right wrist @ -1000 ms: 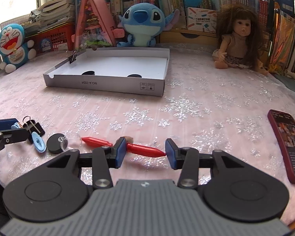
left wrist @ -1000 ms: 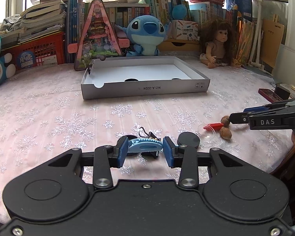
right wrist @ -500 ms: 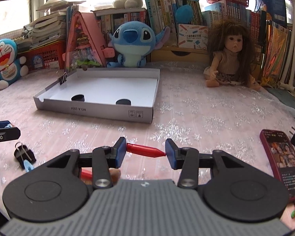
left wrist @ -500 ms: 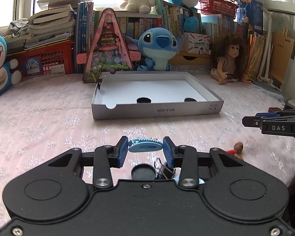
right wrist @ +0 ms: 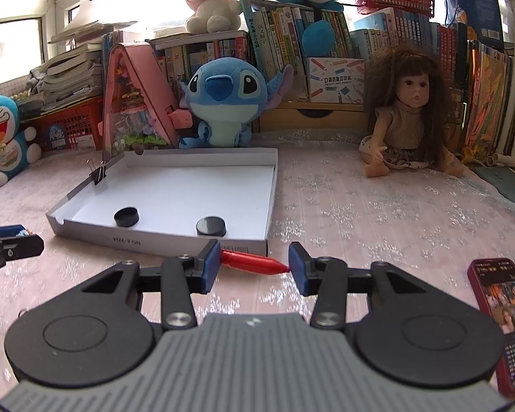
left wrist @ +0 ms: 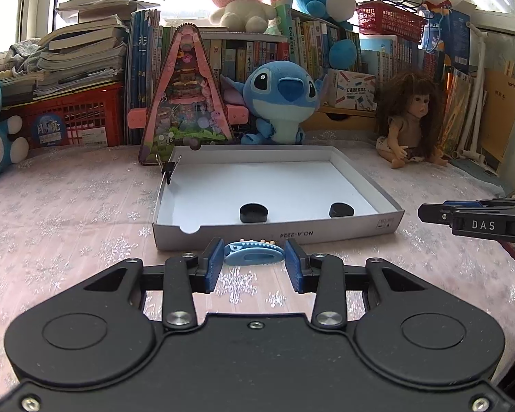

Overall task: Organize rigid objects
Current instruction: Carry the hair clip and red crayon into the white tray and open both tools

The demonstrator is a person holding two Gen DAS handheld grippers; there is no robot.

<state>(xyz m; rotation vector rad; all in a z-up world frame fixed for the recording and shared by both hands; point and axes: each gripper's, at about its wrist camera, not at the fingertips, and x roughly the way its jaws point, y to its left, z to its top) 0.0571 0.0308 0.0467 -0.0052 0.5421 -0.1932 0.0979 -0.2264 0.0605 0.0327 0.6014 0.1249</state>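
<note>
Pink snowflake cloth (left wrist: 68, 226) near white tray (left wrist: 364, 175); left gripper (left wrist: 254, 262) clamps blue clip (left wrist: 254, 254), right gripper (right wrist: 254, 265) clamps red pen (right wrist: 254, 261)

Stitch plush (left wrist: 281, 101), doll (right wrist: 408, 116), phone (right wrist: 501, 312), books (left wrist: 86, 48).

Blue clip (left wrist: 254, 254), red pen (right wrist: 254, 261): both crosswise, near tray (left wrist: 278, 237).

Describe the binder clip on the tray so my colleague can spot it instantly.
Find the shallow white cardboard tray in front of the blue Stitch plush. On its left wall, near the far corner, sits a small black binder clip, wire handles up, unlike the two black round caps lying inside.
</note>
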